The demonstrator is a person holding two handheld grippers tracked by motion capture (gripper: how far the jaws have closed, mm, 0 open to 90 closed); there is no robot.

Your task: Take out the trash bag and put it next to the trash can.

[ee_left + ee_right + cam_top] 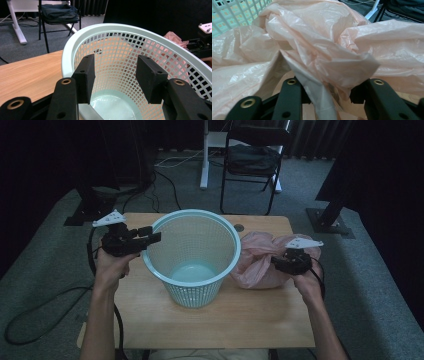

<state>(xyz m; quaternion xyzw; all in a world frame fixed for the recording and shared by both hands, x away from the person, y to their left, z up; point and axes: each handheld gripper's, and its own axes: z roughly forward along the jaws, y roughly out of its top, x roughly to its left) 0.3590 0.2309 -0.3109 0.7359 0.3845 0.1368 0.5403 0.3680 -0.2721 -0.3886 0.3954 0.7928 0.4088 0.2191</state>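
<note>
A pale blue mesh basket (pixel 195 292) stands upright in the middle of the wooden table (pixel 250 320). My left gripper (pixel 152 236) is at its left rim, open. In the left gripper view the basket's rim (pixel 112 26) runs up between the jaws of the left gripper (pixel 115 65), one jaw by the outside wall and one inside, neither pressing. A crumpled pink plastic bag (pixel 255 262) lies right of the basket and touches it. My right gripper (pixel 279 263) is at the bag's right side. A fold of the bag (pixel 324 37) sits loosely between the parted jaws of the right gripper (pixel 327 87) and hides the pads.
A black folding chair (pixel 252 160) and a white desk leg (pixel 204 155) stand on the grey carpet beyond the table. Black cables trail over the floor at the left. The bare wood in front of the basket is free room.
</note>
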